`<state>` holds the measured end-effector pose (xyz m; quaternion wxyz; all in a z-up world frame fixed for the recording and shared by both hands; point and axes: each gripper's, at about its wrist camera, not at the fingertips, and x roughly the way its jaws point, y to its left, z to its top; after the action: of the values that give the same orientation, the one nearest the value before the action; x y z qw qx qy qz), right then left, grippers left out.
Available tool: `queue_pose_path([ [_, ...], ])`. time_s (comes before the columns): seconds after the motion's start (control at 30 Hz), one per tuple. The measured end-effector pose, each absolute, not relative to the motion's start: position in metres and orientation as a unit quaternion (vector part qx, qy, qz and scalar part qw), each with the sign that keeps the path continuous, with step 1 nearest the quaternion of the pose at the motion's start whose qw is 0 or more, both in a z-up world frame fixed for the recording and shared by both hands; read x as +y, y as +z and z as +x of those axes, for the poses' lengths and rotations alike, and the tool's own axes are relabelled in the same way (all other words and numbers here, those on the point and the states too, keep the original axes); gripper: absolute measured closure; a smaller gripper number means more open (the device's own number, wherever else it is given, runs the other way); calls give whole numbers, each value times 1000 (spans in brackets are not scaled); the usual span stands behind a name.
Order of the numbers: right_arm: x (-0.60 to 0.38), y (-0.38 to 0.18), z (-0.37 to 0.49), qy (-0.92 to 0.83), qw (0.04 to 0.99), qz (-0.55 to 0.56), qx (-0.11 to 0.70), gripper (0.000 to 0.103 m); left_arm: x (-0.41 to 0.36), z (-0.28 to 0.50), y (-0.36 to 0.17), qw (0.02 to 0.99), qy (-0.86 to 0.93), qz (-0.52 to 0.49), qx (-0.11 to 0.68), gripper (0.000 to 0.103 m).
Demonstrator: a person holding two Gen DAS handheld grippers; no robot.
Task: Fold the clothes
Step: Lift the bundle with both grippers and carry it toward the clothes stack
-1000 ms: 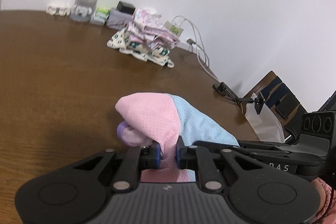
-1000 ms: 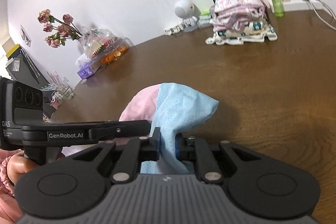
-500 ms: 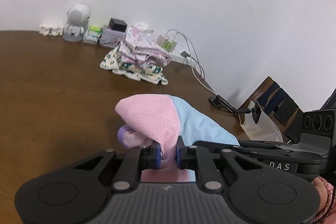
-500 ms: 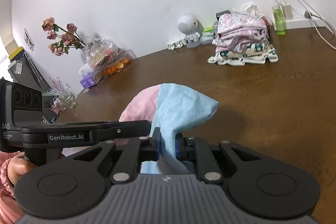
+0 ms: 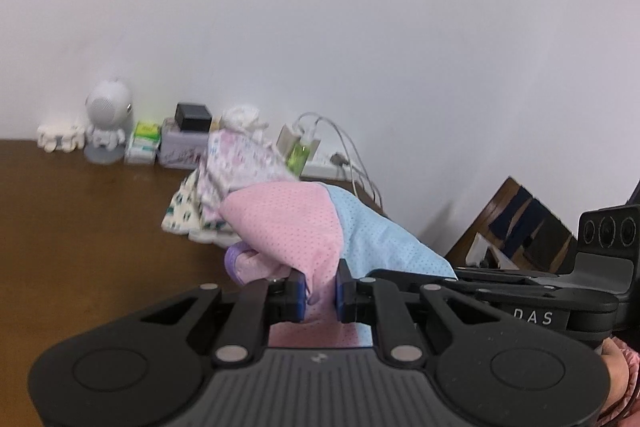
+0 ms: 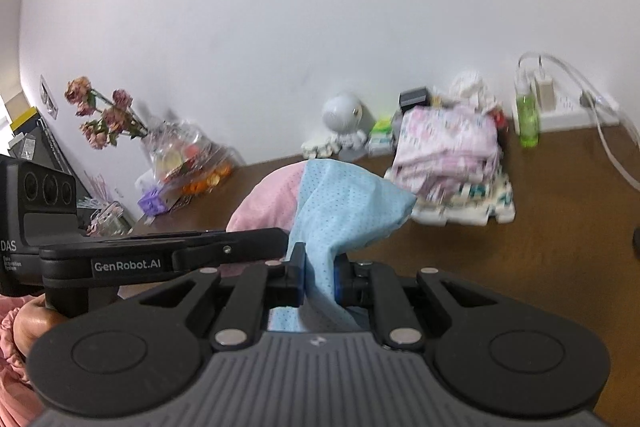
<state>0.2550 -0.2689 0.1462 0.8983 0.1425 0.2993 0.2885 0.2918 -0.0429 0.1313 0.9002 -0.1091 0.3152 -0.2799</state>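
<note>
Both pairs of jaws are pinched nearly together on one garment. The left gripper point(image 5: 319, 297) clamps the pink half of the pink-and-blue garment point(image 5: 296, 227), and the right gripper point(image 6: 319, 277) clamps the blue half point(image 6: 344, 203). The two tools sit side by side, the cloth bunched up in a mound just ahead of each set of blue pads and hanging down between the fingers toward the cameras. A small purple part of the garment point(image 5: 236, 261) pokes out under the pink fabric on the left.

Compared with a second ago, both views have tipped up: much more white wall fills the pictures, less of the brown table point(image 5: 80, 227) shows, and the pile of folded clothes point(image 6: 452, 155) by the wall now sits lower in the pictures and partly behind the raised mound in the left view. The garment has kept its place and shape between the pads throughout.

Neither grip has changed; each pair of jaws leaves only the narrow gap that the squeezed fabric fills. A person's hand point(image 6: 32, 323) shows at the lower left edge of the right view, holding the left tool.
</note>
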Motion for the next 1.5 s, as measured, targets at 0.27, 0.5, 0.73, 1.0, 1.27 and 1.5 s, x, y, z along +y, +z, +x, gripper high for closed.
queue_pose_path([
  [0.27, -282, 175, 324, 280, 907, 136, 284, 92, -66, 374, 159, 903, -279, -99, 310, 91],
  [0.5, -296, 180, 406, 270, 907, 153, 286, 92, -83, 459, 160, 901, -275, -109, 316, 91],
  [0.73, -300, 149, 484, 262, 899, 167, 308, 92, -96, 525, 123, 897, -261, -109, 339, 91],
  [1.0, -308, 91, 521, 258, 886, 184, 339, 92, -99, 554, 73, 884, -256, -121, 372, 91],
  [1.27, -309, 72, 528, 255, 878, 198, 354, 91, -99, 556, 56, 884, -240, -122, 381, 91],
  [1.5, -311, 65, 535, 247, 878, 203, 357, 89, -103, 555, 53, 890, -236, -119, 373, 84],
])
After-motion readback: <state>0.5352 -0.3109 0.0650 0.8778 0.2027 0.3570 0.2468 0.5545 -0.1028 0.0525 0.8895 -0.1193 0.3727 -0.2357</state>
